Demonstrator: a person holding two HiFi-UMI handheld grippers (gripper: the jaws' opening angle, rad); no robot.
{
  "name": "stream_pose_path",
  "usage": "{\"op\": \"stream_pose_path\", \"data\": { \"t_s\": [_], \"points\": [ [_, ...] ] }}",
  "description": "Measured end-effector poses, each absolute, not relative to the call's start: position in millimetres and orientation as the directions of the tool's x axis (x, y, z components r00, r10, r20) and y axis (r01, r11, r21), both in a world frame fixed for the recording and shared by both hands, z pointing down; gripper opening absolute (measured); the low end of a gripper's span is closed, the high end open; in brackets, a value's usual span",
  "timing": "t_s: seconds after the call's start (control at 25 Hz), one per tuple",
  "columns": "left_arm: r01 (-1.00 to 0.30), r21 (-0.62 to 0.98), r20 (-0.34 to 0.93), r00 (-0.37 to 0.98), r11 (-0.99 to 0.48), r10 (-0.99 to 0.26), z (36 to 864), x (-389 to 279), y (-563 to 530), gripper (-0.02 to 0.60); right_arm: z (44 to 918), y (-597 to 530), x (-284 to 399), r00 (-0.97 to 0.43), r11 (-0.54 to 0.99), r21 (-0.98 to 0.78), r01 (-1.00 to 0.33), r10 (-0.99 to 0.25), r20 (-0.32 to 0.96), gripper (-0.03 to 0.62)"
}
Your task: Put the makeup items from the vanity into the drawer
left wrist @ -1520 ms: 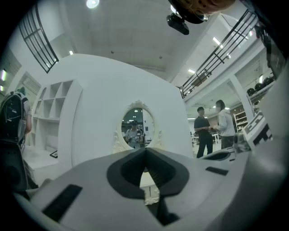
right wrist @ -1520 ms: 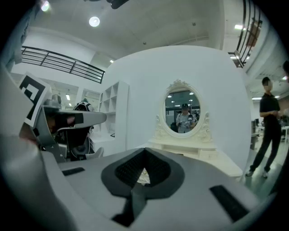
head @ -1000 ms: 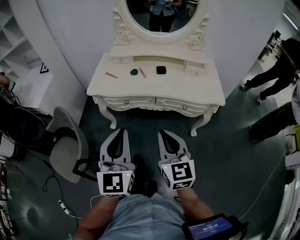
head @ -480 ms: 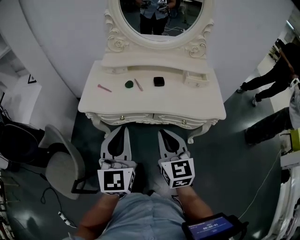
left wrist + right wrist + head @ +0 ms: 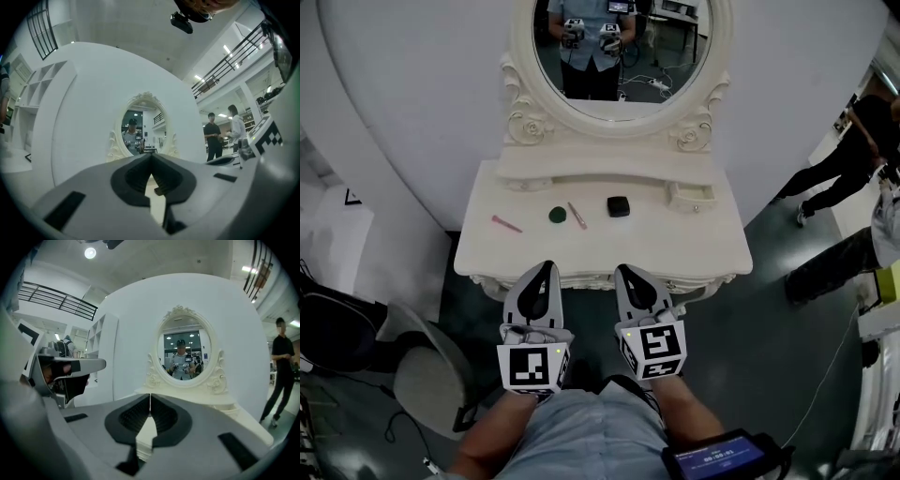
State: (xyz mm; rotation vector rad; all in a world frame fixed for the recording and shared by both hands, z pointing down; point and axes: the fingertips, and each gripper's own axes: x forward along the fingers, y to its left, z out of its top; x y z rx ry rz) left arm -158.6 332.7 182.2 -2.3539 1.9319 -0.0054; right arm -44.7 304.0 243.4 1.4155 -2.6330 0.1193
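Head view: the vanity (image 5: 712, 253) has come closer, and the tips of the left gripper (image 5: 546, 268) and right gripper (image 5: 626, 271) now overlap its front edge. Ahead lie a pink stick (image 5: 506, 223), a green disc (image 5: 557, 215), a pencil (image 5: 577, 216) slanting away and a black case (image 5: 619, 206). The left gripper is nearer the stick. The right is nearer the case and the pulled-out small drawer (image 5: 690, 196), whose contents I cannot tell.

Left gripper view: jaws closed, empty, facing the mirror (image 5: 140, 133).

Right gripper view: jaws closed, empty.
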Motion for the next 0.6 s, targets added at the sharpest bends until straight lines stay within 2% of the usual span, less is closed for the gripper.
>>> {"op": "stream_pose_path", "data": {
  "t_s": [0.6],
  "points": [
    [-0.962, -0.074, 0.01, 0.261, -0.261, -0.965, 213.9, -136.7, 246.8, 0.0, 276.4, 222.2, -22.2, -0.485, 0.49, -0.033, -0.871, -0.845, 0.226, 0.003]
  ]
}}
